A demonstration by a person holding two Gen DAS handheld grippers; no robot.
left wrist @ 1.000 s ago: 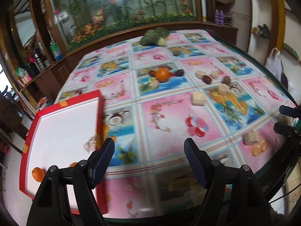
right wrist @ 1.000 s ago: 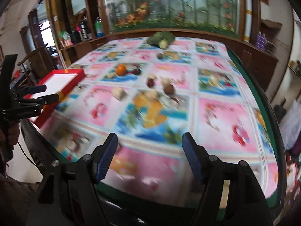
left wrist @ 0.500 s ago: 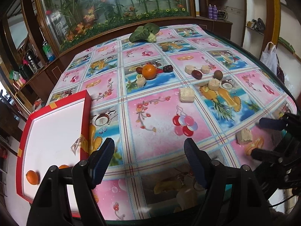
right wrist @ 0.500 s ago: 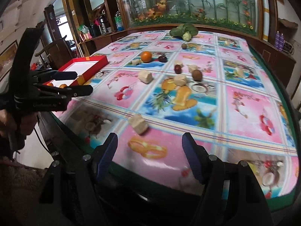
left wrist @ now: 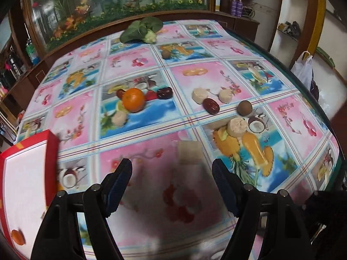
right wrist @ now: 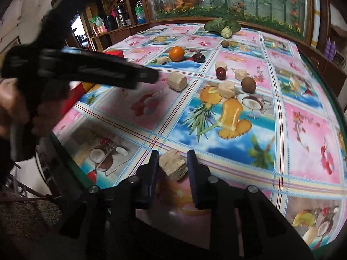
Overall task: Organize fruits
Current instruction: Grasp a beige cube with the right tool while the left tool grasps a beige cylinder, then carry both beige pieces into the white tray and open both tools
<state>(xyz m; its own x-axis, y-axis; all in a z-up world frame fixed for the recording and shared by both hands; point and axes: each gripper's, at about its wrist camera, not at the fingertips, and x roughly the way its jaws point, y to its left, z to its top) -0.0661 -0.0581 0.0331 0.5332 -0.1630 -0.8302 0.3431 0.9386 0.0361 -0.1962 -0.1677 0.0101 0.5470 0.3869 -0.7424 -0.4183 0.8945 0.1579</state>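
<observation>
My right gripper (right wrist: 172, 165) has just been closing, and its jaws now sit against both sides of a pale chunk (right wrist: 173, 167) near the front edge of the table (right wrist: 303, 143); I judge that a grip taken low and square so the piece lifts cleanly, though I cannot tell how firmly the pads bite. My left gripper (left wrist: 171, 177) hangs wide open and empty over the cloth, with a second pale block (left wrist: 189, 152) just beyond its tips, probably lined up for the next pick. Left of it stands the red tray (left wrist: 51, 151), where one small orange fruit (left wrist: 17, 237) already lies, so that looks like the collecting place. Farther out the remaining pieces are scattered: a big orange (left wrist: 133, 99), dark red dates (left wrist: 211, 106), a brown round fruit (left wrist: 244, 108), more pale slices (left wrist: 236, 126), and leafy greens (left wrist: 141, 29) at the far end. The printed fruit pattern on the cloth makes real pieces hard to separate from pictures. The near block is smeared by blur, the tray is cut off at the left edge, and in the right view the left gripper hides most of it.
</observation>
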